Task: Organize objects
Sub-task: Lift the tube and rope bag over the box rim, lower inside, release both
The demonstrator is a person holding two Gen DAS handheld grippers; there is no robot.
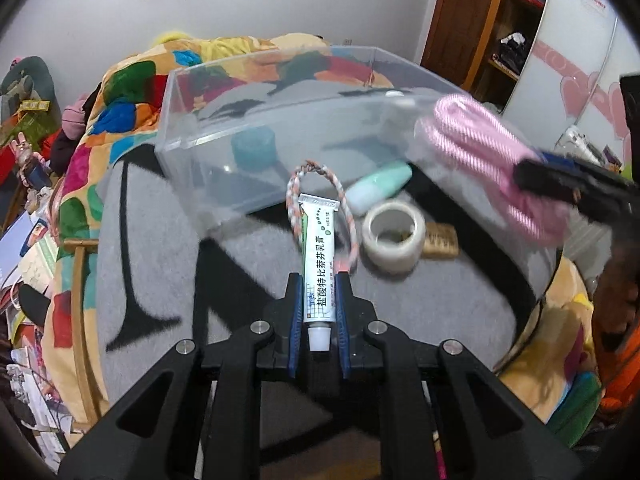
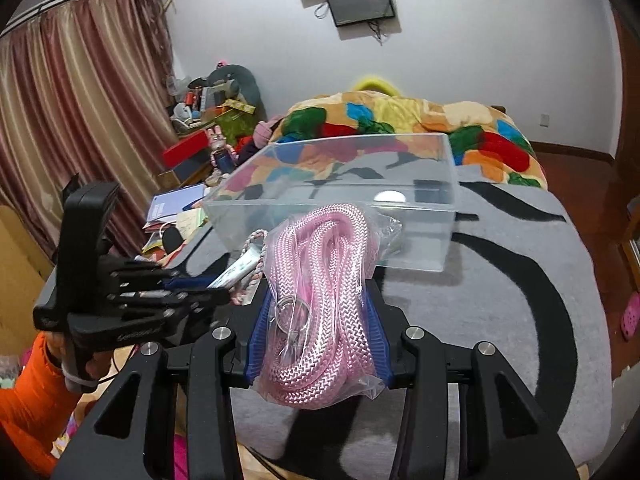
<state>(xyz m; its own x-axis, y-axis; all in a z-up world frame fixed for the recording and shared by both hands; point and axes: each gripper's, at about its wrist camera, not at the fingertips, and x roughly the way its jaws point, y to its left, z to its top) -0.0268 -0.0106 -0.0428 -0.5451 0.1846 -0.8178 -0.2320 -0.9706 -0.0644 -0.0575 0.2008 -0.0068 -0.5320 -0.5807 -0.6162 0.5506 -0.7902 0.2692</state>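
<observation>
My left gripper (image 1: 319,280) is shut on a white ointment tube (image 1: 319,264), cap toward the camera, held above the grey blanket. My right gripper (image 2: 320,300) is shut on a bagged pink rope (image 2: 320,280); it also shows in the left wrist view (image 1: 492,160), at the right, near the box's front corner. A clear plastic box (image 1: 200,136) stands ahead on the bed; it also shows in the right wrist view (image 2: 448,200). A teal round container (image 1: 254,146) sits inside the box. A braided cord loop (image 1: 340,192), a mint bottle (image 1: 380,188) and a tape roll (image 1: 394,236) lie in front of the box.
A small wooden block (image 1: 440,242) lies beside the tape roll. A colourful quilt (image 2: 400,120) is heaped behind the box. Cluttered shelves and papers (image 2: 176,208) stand left of the bed. A wardrobe (image 1: 520,40) stands to the right.
</observation>
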